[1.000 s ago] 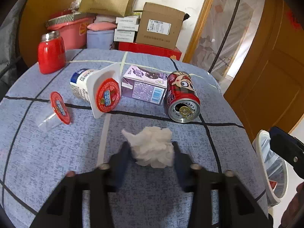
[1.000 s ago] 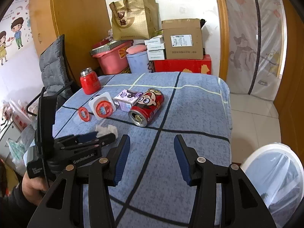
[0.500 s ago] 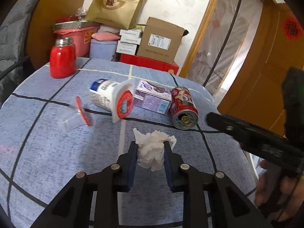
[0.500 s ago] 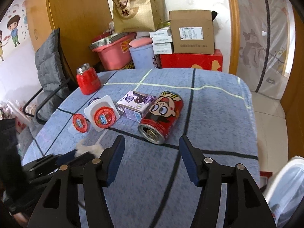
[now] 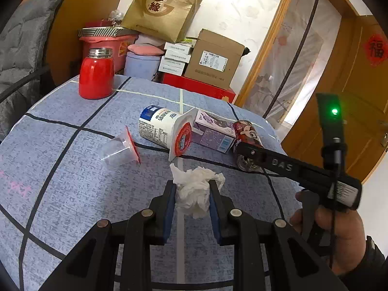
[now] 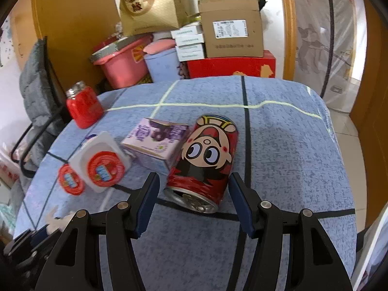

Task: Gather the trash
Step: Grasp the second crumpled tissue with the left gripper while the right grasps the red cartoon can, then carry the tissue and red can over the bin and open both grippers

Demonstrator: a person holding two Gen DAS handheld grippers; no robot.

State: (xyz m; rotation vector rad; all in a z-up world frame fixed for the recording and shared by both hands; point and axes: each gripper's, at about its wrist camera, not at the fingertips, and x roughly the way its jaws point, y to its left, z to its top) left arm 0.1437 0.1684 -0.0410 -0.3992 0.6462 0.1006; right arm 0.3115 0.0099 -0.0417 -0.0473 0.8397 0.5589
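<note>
Left tongs (image 5: 191,200) pinch the tissue (image 5: 194,191); right tongs (image 6: 194,202), spread, should straddle the can (image 6: 203,162) squarely before squeezing.

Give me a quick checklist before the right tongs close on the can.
1. Left tongs gripping the tissue: ok, pads pressed on both sides.
2. Right tongs open wide enough: ok, fingers stand either side of the can, not touching.
3. Can's pose: ok, lying on its side, open end toward the tongs.
4. Left side clearance: not ok, the carton lies against the can near the left finger.
5. Can empty: cannot tell.
6. Bin in reach: cannot tell.
</note>
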